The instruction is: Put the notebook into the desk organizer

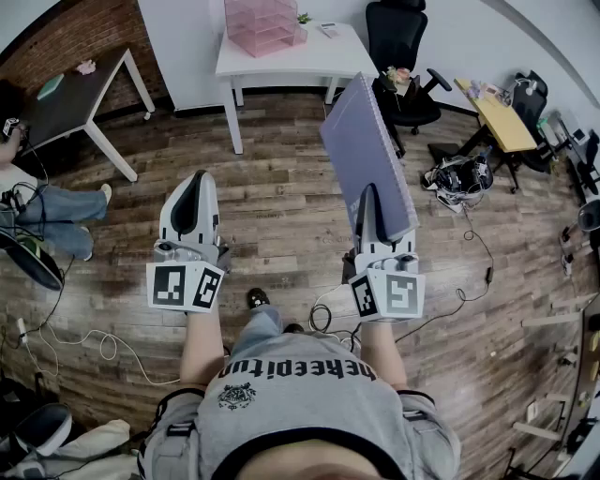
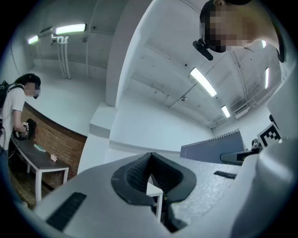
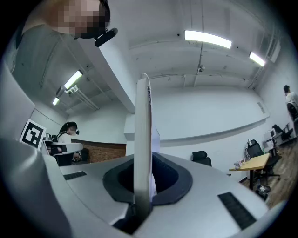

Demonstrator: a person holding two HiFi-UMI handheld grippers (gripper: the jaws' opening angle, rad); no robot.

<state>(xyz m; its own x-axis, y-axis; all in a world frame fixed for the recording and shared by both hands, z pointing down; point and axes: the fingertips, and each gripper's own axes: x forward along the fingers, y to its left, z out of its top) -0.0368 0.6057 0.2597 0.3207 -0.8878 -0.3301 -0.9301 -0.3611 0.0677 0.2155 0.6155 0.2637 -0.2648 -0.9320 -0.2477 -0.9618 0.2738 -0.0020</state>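
One notebook (image 1: 367, 155) is being clamped upright by its edge in the right gripper (image 1: 370, 202), apparently for slotting into the distant pink organizer (image 1: 261, 23); the left gripper (image 1: 195, 187) is being held closed, empty.

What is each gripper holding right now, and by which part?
The right gripper has its fingers clamped on the lower edge of the notebook. The left gripper is shut and holds nothing.
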